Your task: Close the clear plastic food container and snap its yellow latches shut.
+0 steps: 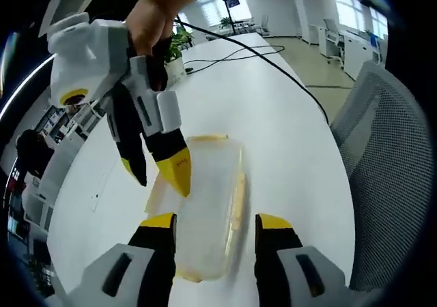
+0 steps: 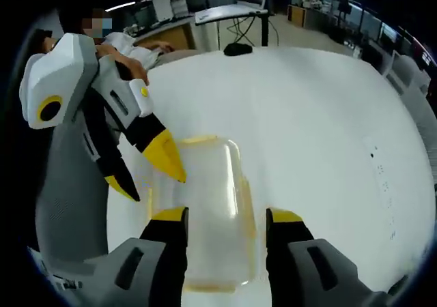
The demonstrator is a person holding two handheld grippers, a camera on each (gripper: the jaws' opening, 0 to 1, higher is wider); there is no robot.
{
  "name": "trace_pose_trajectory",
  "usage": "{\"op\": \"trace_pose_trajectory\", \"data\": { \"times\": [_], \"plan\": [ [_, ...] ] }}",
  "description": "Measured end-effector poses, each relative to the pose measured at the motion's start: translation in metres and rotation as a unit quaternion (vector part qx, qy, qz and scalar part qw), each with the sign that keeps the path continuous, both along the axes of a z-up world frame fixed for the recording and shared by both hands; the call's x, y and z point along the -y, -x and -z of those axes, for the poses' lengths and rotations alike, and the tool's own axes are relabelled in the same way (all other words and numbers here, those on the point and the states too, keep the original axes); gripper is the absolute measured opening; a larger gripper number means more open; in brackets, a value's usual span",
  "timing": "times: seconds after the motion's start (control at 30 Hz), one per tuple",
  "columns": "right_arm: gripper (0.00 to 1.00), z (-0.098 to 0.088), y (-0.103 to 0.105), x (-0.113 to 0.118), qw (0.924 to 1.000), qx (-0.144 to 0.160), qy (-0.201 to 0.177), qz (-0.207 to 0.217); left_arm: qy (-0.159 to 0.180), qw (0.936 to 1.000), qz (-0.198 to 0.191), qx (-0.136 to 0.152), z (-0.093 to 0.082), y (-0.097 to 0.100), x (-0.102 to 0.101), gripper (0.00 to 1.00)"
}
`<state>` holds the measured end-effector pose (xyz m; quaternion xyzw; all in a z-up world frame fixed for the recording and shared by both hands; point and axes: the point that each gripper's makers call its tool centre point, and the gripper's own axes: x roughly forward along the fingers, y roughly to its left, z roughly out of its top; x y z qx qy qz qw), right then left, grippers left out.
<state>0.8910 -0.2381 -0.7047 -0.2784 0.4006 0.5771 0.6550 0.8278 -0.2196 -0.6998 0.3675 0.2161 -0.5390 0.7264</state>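
Clear container [image 1: 208, 205] lies flat on the white worktop [image 1: 273, 116], lengthwise between the left gripper [image 1: 215, 226] jaws in the left gripper view. Lid looks already down on the base; yellow latches [image 1: 239, 198] run along the long edges, blurred, can't tell if snapped or loose.

Left gripper: jaws spread, straddling the near end of the container, one jaw either side, not clearly touching the walls. Right gripper [image 1: 162, 174] comes in from the upper left of that view, held by a hand [image 1: 153, 17], tips pointing down at the far-left edge of the lid; its jaws stand apart with nothing between them, the yellow tip of one at or just over the lid edge.

Right gripper view mirrors it: right gripper [image 2: 220, 220] jaws spread on either side of the container [image 2: 205, 211], and the left gripper [image 2: 147, 174] reaches in from the left, tips at the container's left rim. Contact can't be confirmed in either view.

Step in hand, as a judgement: lid closed or nearly closed, latching stage starting, first latch on the side beside the incoming gripper. Next move calls for one gripper to brace the box so it doesn't slide on the smooth worktop, while the other tip presses the side latch down and inward until it seats. Then the opposite long edge.

An office chair [image 1: 389, 170] stands off to the right of the left gripper and a cable [image 1: 259, 51] trails beyond it.
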Motion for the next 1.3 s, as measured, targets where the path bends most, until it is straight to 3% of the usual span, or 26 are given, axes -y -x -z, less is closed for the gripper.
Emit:
{"op": "trace_pose_trajectory", "data": {
  "times": [0.27, 0.73, 0.97, 1.3],
  "plan": [
    [0.50, -0.007, 0.001, 0.012, 0.9992, 0.028, -0.013, 0.025, 0.022, 0.9985, -0.044, -0.024, -0.001, -0.005, -0.015, 0.48],
    [0.62, -0.017, 0.011, 0.037, 0.9925, 0.077, -0.044, 0.084, 0.054, 0.9900, -0.113, -0.065, 0.002, -0.019, -0.035, 0.62],
    [0.63, -0.012, 0.020, 0.052, 0.9894, 0.095, -0.043, 0.100, 0.058, 0.9871, -0.131, -0.072, 0.007, -0.025, -0.043, 0.63],
    [0.62, 0.006, 0.040, 0.063, 0.9871, 0.088, -0.046, 0.126, 0.058, 0.9849, -0.138, -0.086, 0.016, -0.027, -0.045, 0.62]
  ]
}}
